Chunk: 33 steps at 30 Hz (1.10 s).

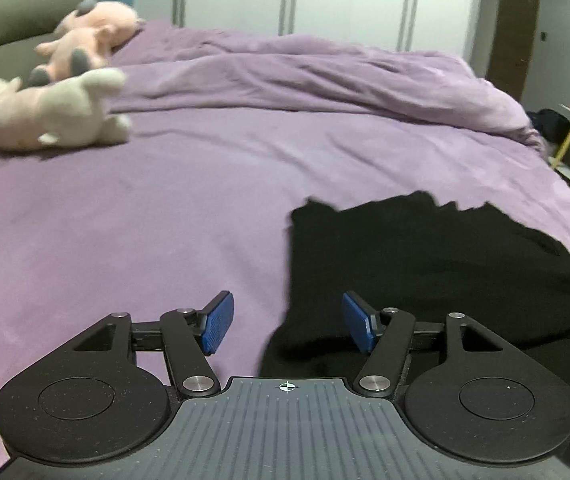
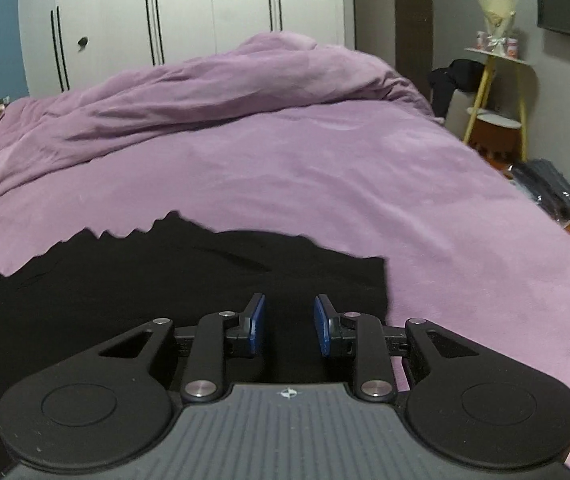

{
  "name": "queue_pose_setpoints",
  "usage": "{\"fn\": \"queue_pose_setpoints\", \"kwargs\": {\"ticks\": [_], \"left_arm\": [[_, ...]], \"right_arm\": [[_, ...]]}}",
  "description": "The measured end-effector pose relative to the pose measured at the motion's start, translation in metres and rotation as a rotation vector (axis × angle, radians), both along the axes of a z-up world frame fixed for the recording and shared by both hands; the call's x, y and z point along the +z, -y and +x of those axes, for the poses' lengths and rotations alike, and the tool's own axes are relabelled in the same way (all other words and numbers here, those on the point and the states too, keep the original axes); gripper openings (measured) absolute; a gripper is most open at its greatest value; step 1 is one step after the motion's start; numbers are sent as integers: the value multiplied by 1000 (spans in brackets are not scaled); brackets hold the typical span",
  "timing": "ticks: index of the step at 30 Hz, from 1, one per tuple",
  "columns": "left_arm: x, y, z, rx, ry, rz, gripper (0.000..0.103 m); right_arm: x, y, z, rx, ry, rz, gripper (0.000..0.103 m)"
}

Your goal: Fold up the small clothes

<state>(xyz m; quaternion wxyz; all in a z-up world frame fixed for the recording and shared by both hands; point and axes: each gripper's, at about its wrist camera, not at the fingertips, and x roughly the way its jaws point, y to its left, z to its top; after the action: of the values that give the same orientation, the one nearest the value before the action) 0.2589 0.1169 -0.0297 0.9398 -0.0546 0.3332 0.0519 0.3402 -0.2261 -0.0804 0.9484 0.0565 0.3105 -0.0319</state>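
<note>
Left gripper (image 1: 287, 322): jaws well apart, blue pads (image 1: 217, 326) facing each other, nothing clamped between them; it hangs over the left edge of the black garment (image 1: 425, 272), with the left pad above bare bedspread and the right pad above black cloth. Right gripper (image 2: 289, 326): jaws apart with a narrower gap, blue pads (image 2: 259, 320) not pressing on anything; black cloth shows in the gap below, and whether the pad tips touch it cannot be told. Black garment (image 2: 145, 292) lies flat on the purple bedspread (image 1: 145, 208), near the front edge of the bed; its far edge is jagged or scalloped, its right corner squared off just beside the right gripper. A few shallow creases show across its surface in the right wrist view. Fabric too dark to make out seams or garment type. Further back, a rumpled purple duvet (image 2: 213, 80) is bunched across the bed. At the head end, left wrist view: a cream plush toy (image 1: 49, 116) lying on its side, a pink plush toy (image 1: 93, 36) behind it, both against a grey-green headboard (image 1: 9, 28). White wardrobe doors (image 2: 173, 8) stand behind the bed. To the right, a small yellow-legged shelf stand (image 2: 497, 92) carries small items, and dark clothing (image 2: 449, 80) is draped next to it.
</note>
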Motion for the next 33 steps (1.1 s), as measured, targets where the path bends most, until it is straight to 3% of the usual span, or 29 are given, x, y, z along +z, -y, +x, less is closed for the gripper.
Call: {"fn": "queue_pose_setpoints", "kwargs": {"ticks": [2, 4, 7, 9, 13, 15, 21, 23, 25, 28, 33], "left_arm": [[-3, 13, 18, -37, 5, -3, 66], [-12, 28, 39, -57, -15, 4, 65], [-33, 44, 68, -73, -59, 46, 63], [-48, 51, 84, -54, -105, 93, 64], [-61, 48, 103, 1, -117, 119, 80], [-63, 41, 107, 15, -129, 108, 86], [-46, 30, 74, -9, -134, 33, 79], [-46, 33, 61, -35, -117, 33, 79], [-54, 38, 58, -51, -142, 50, 80], [-58, 45, 63, -41, -148, 88, 85], [-56, 47, 71, -7, -176, 74, 86]], "right_arm": [[-10, -5, 4, 40, -47, 32, 25], [-20, -12, 12, 61, -94, -26, 23], [-25, -15, 19, 47, -64, -141, 23], [-29, -11, 29, 26, -61, -161, 23], [-34, -9, 46, 25, -53, -193, 25], [-31, -10, 48, 25, -60, -202, 25], [-8, -2, 1, 60, -78, -39, 25], [-17, -4, -10, 90, -115, -65, 25], [-26, -9, -17, 119, -87, -131, 25], [-32, -13, -10, 120, -75, -173, 25], [-38, -29, 0, 129, -59, -306, 25]]}}
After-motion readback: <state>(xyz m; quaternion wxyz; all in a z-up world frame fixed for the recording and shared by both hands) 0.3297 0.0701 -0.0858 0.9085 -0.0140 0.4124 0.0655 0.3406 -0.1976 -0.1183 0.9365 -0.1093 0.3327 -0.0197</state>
